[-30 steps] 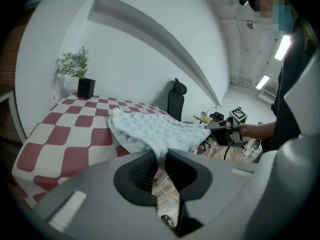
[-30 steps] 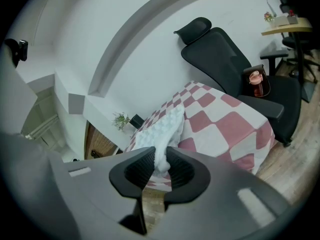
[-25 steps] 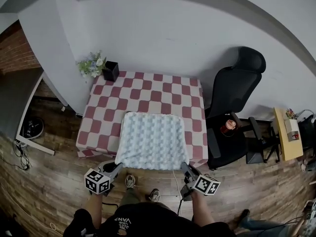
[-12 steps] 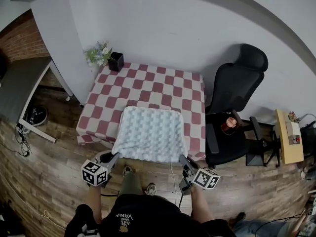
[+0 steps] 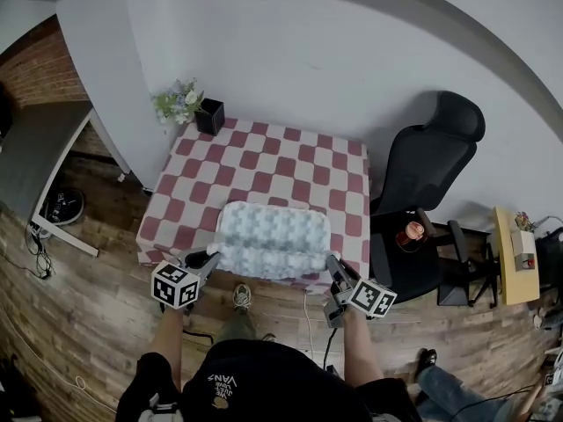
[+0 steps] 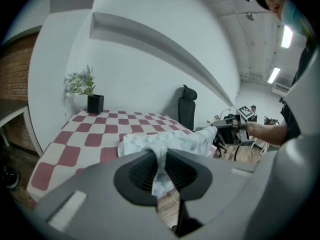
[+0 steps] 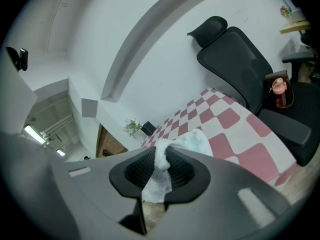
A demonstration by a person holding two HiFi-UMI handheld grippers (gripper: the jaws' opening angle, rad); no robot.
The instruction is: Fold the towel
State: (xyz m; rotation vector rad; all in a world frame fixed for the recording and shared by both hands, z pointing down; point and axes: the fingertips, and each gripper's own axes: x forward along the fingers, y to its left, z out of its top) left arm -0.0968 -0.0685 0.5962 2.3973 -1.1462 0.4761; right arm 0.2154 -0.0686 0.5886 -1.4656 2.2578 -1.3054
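Tabletop: The checked tabletop (image 5: 264,161) carries the towel on its near part, and the far part is bare. Its cloth looks loose. Drag the towel instead of lifting it and I'd expect the checks to bunch under your fold.
Chair: The chair (image 5: 422,174) stands just beside the tabletop's right edge. A wide swing of your right arm could clip it, though that seems unlikely.
Towel: The towel (image 5: 274,236) lies near the front edge, with its near edge raised between your claws. Carry one corner ahead of the other and the fold will likely land skewed. Pull towards yourself and the far edge may slide along.
Left claw: The left claw (image 5: 209,255) is clamped on the towel's near left corner, with only a thin pinch of fabric between its pads. A jerk could pull the corner free and drop that side.
Right claw: The right claw (image 5: 334,266) is clamped on the near right corner, with a short tail hanging below the pads. It carries the same slip risk.
Pot: The pot (image 5: 209,117) sits at the far left corner, well apart from the towel. Only a big overshoot would reach it.
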